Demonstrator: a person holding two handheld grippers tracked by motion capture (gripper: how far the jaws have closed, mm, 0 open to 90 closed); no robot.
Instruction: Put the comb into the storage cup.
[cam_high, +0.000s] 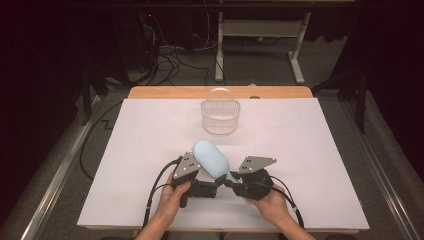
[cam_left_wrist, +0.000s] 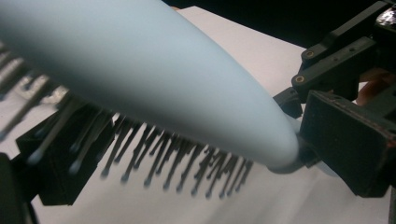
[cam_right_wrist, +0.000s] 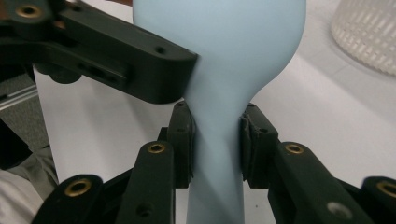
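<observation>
While clamped at its narrow neck by right gripper (cam_right_wrist: 215, 140), pale blue oval plastic hairbrush (cam_high: 212, 159) lower centre; dark ball-tipped bristles seen in left gripper view; left gripper (cam_high: 200, 186) jaws shut on head edge.

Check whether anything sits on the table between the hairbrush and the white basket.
Nothing visible does. The hairbrush is held by the right gripper at its handle and the left gripper at its head; the white sheet up to the basket lies bare.
</observation>
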